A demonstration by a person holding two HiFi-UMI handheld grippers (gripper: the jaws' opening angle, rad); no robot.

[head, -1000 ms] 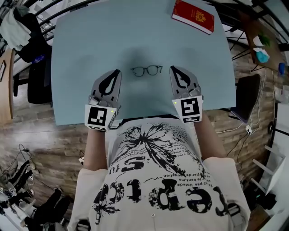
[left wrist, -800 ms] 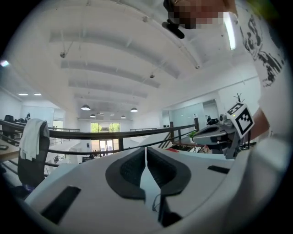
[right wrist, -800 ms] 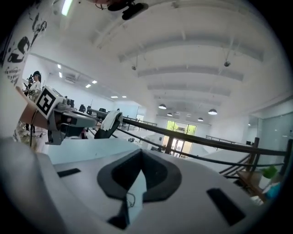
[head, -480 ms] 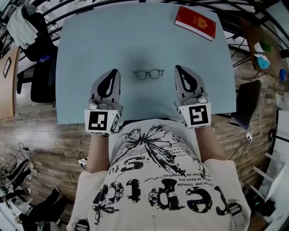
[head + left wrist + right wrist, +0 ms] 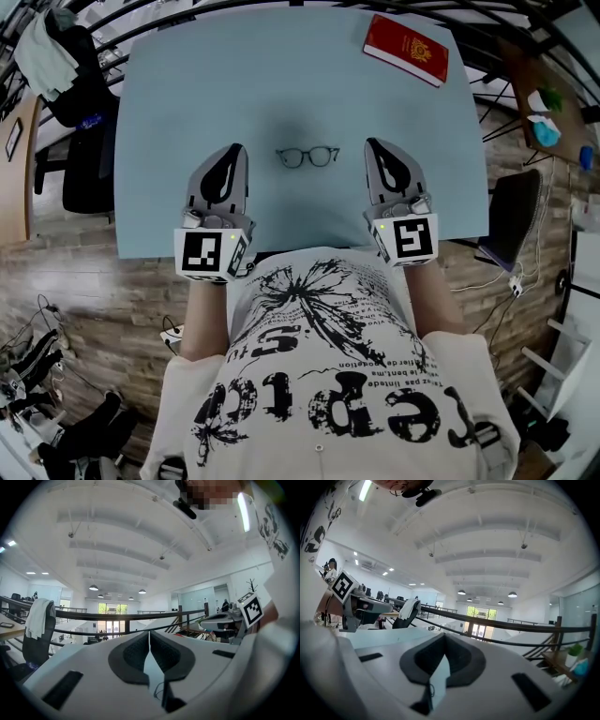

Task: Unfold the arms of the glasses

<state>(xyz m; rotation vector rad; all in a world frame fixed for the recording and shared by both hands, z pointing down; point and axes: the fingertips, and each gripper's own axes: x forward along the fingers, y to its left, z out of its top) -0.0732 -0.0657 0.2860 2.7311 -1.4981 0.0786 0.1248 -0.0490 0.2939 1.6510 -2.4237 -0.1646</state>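
Step in hand: approach, with no contact made. The glasses (image 5: 307,156) lie on the pale blue table (image 5: 281,75), near its front edge, between the two grippers and apart from both. Only the front frame and lenses show in the head view. No arm is seen reaching out from the frame, so I judge both arms folded and the task not begun.

The left gripper (image 5: 240,150) sits to the left of the glasses. In the left gripper view, its jaws are pressed together with nothing between them. The right gripper (image 5: 372,143) sits to the right of the glasses, and its jaws are likewise closed and empty. Both gripper views look out level across the room (the glasses appear in neither).

A red book (image 5: 406,49) lies at the far right corner, well clear of the work.

Next move, in my judgement: both jaws must part before any grasp. One gripper then steadies the frame at a lens rim or the bridge, while the other catches a folded arm near its tip and swings it outward. The frame is thin and light, so a shallow, precise pinch is called for.
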